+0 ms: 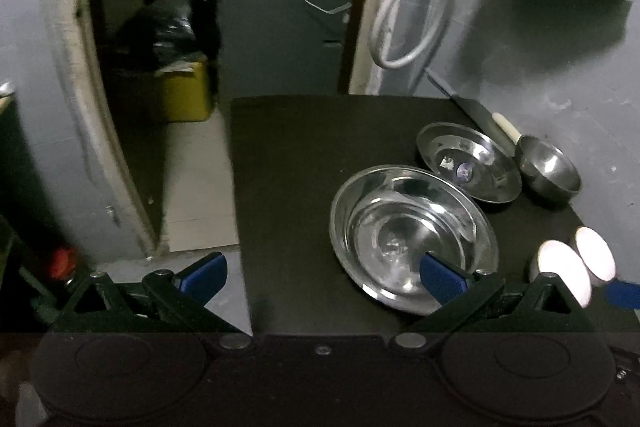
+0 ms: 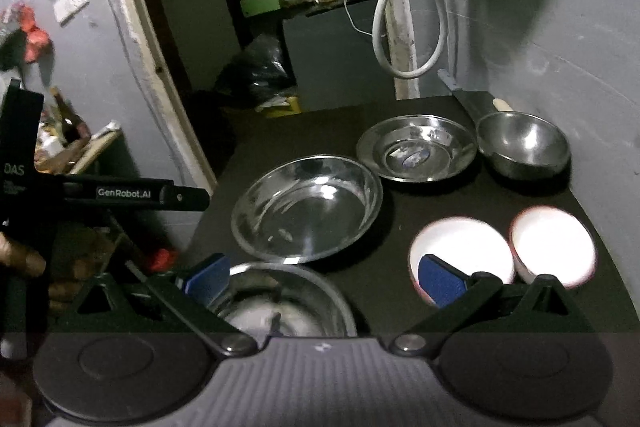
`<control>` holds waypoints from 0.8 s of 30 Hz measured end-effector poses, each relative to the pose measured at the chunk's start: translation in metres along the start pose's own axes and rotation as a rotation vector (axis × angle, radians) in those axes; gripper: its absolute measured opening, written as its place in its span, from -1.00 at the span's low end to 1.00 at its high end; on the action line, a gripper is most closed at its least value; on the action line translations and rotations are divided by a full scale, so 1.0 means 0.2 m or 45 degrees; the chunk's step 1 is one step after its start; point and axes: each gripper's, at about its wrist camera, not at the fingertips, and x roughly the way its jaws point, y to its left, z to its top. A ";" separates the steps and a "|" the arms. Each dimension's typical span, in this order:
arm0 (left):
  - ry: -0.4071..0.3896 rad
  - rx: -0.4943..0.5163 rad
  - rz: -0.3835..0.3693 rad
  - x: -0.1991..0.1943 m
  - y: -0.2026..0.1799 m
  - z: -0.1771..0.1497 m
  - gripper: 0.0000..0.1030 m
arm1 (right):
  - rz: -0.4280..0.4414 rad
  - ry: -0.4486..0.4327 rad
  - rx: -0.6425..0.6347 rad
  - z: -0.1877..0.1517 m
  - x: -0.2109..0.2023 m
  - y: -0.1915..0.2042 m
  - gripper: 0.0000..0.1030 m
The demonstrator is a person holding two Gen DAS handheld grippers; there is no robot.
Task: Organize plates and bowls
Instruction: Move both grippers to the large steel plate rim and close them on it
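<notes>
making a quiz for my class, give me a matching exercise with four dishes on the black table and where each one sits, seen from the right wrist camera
Things:
1. large steel plate
2. small steel plate
3. steel bowl
4. two white bowls

Places:
A. far right corner, by the wall
B. near right, side by side
C. middle of the black table
D. far side, between the large plate and the steel bowl

Pairs: 1-C, 2-D, 3-A, 4-B

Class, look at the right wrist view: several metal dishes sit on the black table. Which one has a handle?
The small steel bowl at the far right corner, beside the wall. A pale handle sticks out behind it; the other steel dishes have plain rims.
</notes>
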 end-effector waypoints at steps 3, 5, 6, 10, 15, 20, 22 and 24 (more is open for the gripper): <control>0.037 0.043 -0.046 0.15 0.01 0.06 0.97 | -0.040 0.024 -0.037 0.06 0.17 0.02 0.96; 0.063 0.054 -0.066 0.22 0.01 0.08 0.90 | -0.074 0.050 -0.049 0.09 0.27 0.01 0.86; 0.074 0.056 -0.077 0.25 0.02 0.09 0.84 | -0.086 0.062 -0.045 0.10 0.32 0.01 0.85; 0.124 0.068 -0.116 0.35 0.03 0.09 0.55 | -0.139 0.093 -0.037 0.13 0.46 0.00 0.66; 0.172 0.030 -0.171 0.42 0.06 0.08 0.15 | -0.196 0.146 -0.034 0.16 0.59 -0.02 0.48; 0.199 0.015 -0.195 0.46 0.07 0.07 -0.11 | -0.226 0.187 -0.021 0.17 0.65 -0.04 0.14; 0.196 0.017 -0.190 0.46 0.06 0.07 -0.24 | -0.226 0.204 -0.016 0.18 0.67 -0.05 0.10; 0.200 0.012 -0.198 0.47 0.05 0.07 -0.34 | -0.228 0.209 -0.006 0.17 0.67 -0.06 0.03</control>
